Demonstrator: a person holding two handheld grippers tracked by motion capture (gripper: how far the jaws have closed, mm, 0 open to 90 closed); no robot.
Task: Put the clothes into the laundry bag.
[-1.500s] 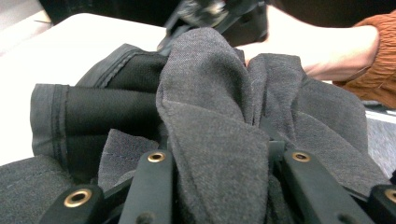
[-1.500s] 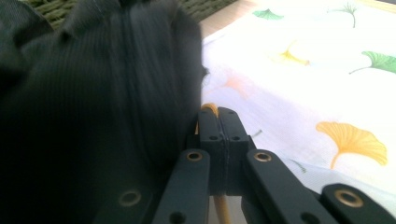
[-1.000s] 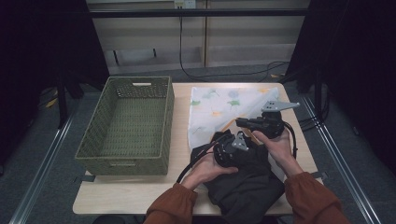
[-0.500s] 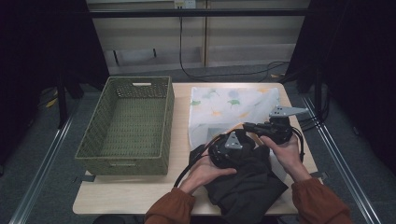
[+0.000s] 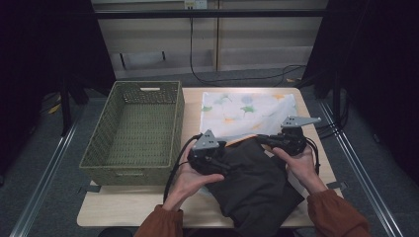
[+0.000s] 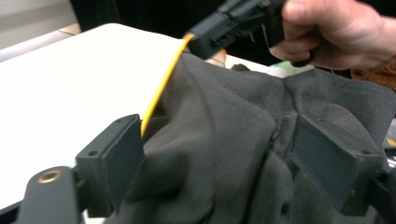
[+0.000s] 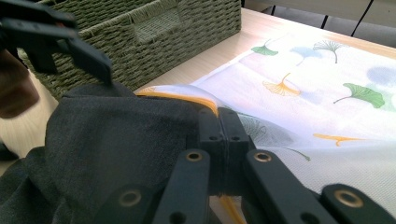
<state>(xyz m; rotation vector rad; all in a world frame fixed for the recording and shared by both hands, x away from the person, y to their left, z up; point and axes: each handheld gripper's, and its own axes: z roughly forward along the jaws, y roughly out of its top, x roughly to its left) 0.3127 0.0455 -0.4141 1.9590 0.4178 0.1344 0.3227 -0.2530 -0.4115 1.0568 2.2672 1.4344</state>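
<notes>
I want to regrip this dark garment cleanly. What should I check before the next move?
1. Right claw shut on the dark garment at its orange-trimmed edge: ok.
2. Left claw released: ok, its jaws have just been opening and stand apart, cloth between them unpressed.
3. Garment free of the basket: ok, beside it.
4. Printed cloth lying flat: ok.
5. Fabric snagged underneath: cannot tell.

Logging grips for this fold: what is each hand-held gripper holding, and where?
Right hand-held gripper pinches the dark garment at its orange-trimmed edge; left hand-held gripper, jaws just opened, holds nothing.
</notes>
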